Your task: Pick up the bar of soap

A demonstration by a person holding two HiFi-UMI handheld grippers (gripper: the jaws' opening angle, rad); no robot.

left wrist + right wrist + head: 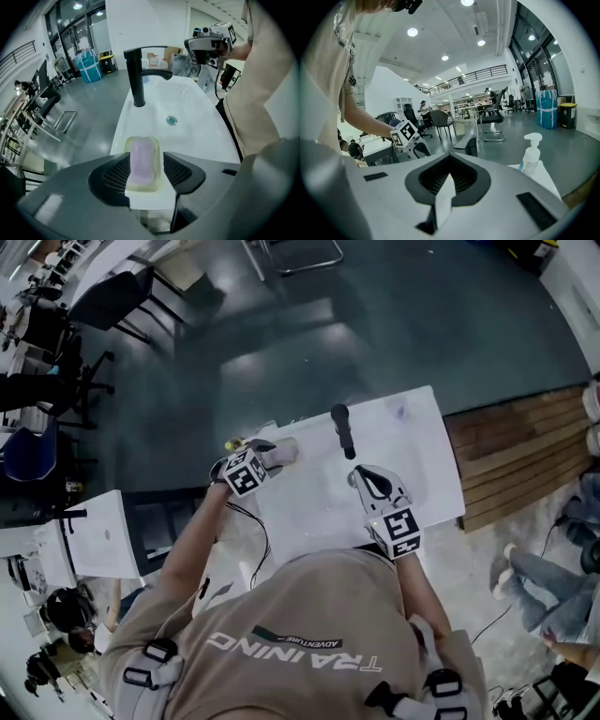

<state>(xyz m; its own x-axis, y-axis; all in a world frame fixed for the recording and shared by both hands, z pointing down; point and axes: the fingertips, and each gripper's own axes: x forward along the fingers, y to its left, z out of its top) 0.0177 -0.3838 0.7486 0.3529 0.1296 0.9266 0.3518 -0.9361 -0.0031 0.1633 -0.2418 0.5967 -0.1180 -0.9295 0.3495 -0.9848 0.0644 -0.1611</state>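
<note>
A lilac bar of soap (141, 157) lies in a pale translucent dish (140, 186) on the near rim of the white sink (187, 101). My left gripper (145, 159) points steeply down over it, open, with the dish between the pads and neither pad pressing on it. In the head view the left gripper (277, 455) is at the sink's left end and covers most of the soap. My right gripper (369, 480) hovers over the sink's front, right of the black faucet (343, 430). Its jaws (449, 177) are shut and empty.
The black faucet (138, 75) stands behind the soap, with the drain (171, 120) beyond it. A spray bottle (530, 155) stands at the sink's far right. Office chairs (112, 298) stand on the grey floor, wooden planks (516, 451) lie to the right, and a white table (103, 535) stands at the left.
</note>
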